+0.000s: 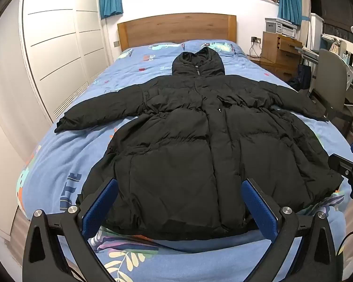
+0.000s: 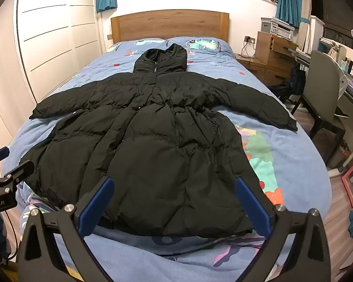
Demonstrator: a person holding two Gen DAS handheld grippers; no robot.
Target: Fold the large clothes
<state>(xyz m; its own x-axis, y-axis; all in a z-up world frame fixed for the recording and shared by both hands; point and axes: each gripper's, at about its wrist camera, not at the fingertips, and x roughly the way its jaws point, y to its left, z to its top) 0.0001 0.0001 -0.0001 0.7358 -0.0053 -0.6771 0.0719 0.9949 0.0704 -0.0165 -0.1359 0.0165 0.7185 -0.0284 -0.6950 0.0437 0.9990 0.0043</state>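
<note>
A long black puffer coat [image 1: 195,145] [image 2: 153,145] lies flat and face up on the bed, hood toward the headboard, both sleeves spread out sideways. My left gripper [image 1: 180,197] hovers above the coat's hem, left of its middle, wide open with nothing between its blue pads [image 1: 98,208]. In the right wrist view my right gripper [image 2: 174,196] hangs over the hem's right half, also wide open and empty. Each gripper shows at the edge of the other's view: the right one [image 1: 350,169], the left one [image 2: 9,183].
The bed [image 1: 58,155] [image 2: 294,155] has a blue cartoon-print cover and a wooden headboard [image 1: 176,28]. White wardrobe doors [image 1: 54,47] run along the left. A wooden nightstand [image 2: 268,54], a chair [image 2: 322,98] and a desk stand on the right.
</note>
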